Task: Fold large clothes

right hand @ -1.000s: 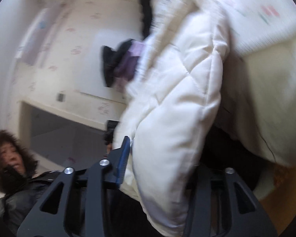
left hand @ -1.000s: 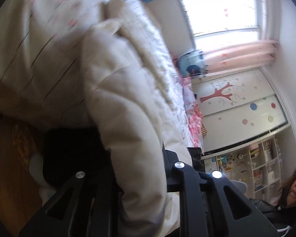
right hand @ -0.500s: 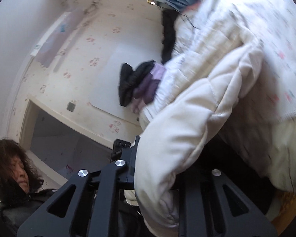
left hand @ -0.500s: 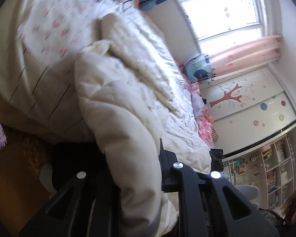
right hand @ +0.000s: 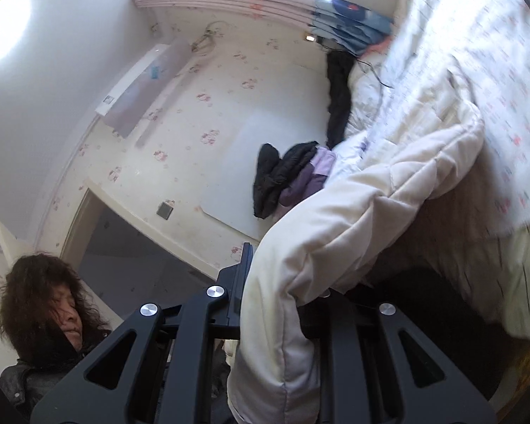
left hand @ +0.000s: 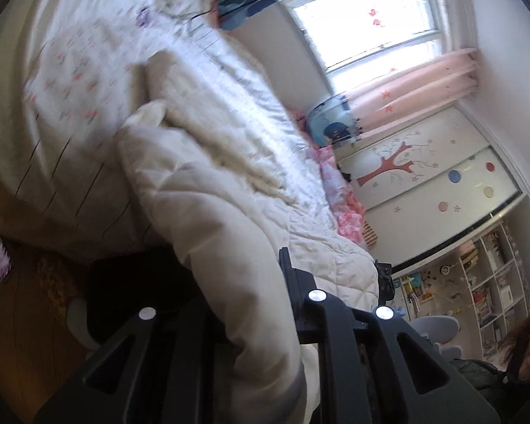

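Note:
A cream quilted puffer coat lies spread over the bed. My left gripper is shut on one edge of the coat, which bulges out between its black fingers. My right gripper is shut on another edge of the same coat, with the padded fabric folded over between its fingers. Both held edges are lifted off the bed, and the rest of the coat trails back onto the floral sheet.
The bed has a white floral sheet. Dark and purple clothes are piled at its far side. A window with pink curtains, a wardrobe and shelves stand beyond. The person is close behind the grippers.
Both grippers have pulled back and away from the bed with the coat edges held. More of the bed and room now shows, and the coat stretches out longer.

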